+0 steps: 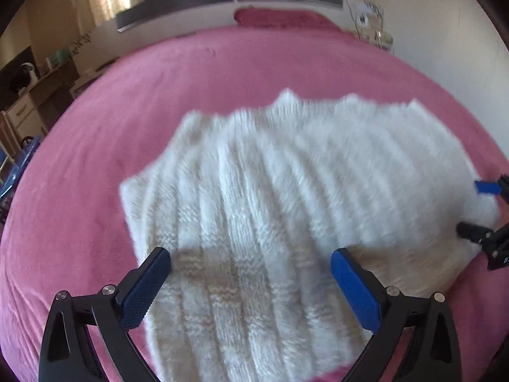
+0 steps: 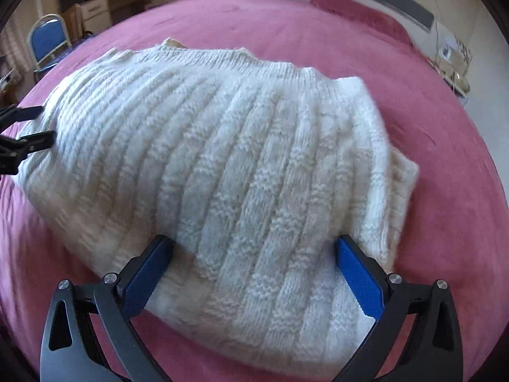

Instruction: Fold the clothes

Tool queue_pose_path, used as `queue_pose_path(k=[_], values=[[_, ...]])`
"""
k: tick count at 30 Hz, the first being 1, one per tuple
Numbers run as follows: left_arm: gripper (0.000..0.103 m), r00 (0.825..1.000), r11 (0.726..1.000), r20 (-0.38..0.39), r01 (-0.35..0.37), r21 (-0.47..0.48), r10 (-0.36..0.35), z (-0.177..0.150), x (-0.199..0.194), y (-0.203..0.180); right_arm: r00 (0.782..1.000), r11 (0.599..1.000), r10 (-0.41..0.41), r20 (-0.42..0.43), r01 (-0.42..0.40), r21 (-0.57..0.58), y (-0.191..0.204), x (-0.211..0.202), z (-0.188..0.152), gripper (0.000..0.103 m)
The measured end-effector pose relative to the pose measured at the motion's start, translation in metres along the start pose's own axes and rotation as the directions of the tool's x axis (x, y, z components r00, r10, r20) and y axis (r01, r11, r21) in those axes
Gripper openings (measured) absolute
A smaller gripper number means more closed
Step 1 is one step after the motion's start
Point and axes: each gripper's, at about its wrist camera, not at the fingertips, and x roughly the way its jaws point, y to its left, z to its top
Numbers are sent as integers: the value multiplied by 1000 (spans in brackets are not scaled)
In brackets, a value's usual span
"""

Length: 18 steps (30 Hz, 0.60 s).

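The pink bed (image 2: 318,25) fills both views, and the white knit sweater (image 2: 222,159) lies across the middle of the frame, apparently already folded into a thick bundle. Both the left tool (image 1: 251,264) and the right tool (image 2: 254,251) hang spread wide over its near edge, holding nothing. A shallow pinch would likely catch only the top layer, peeling the fold apart and leaving the bulky knit lopsided.

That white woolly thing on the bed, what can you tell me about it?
The white sweater is a chunky knit with raised vertical ribs and a ribbed band along its far edge. It looks soft and fuzzy, already folded into a thick, roughly rectangular bundle, lying flat on the pink bed cover. Both tools hang open over its near edge; neither grips it.
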Motion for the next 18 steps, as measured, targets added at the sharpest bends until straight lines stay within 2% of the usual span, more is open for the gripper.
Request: queue_pose_path(k=[2, 4, 5, 7, 9, 12, 18], values=[[103, 1000, 1000, 17, -24, -6, 24, 3, -6, -8, 999, 1000, -1, 36, 1, 15, 6, -20, 10, 103], [103, 998, 999, 28, -47, -12, 47, 5, -9, -15, 996, 1000, -16, 86, 18, -22, 23, -28, 21, 103], [103, 998, 998, 0, -58, -11, 58, 0, 3, -19, 995, 999, -27, 98, 31, -41, 32, -28, 26, 103], [103, 996, 997, -51, -79, -9, 79, -9, 24, -26, 998, 993, -52, 39, 56, -104, 54, 2, 35, 103], [103, 995, 996, -46, -89, -15, 88, -11, 33, -30, 997, 986, -76, -21, 72, -147, 71, 31, 37, 103], [103, 995, 996, -56, -82, -26, 81, -7, 36, -30, 997, 992, -73, 17, 74, -98, 71, 31, 33, 103], [103, 993, 997, -94, -69, -21, 67, 3, 37, -31, 998, 994, -66, -3, 66, -92, 75, 34, 36, 103]])
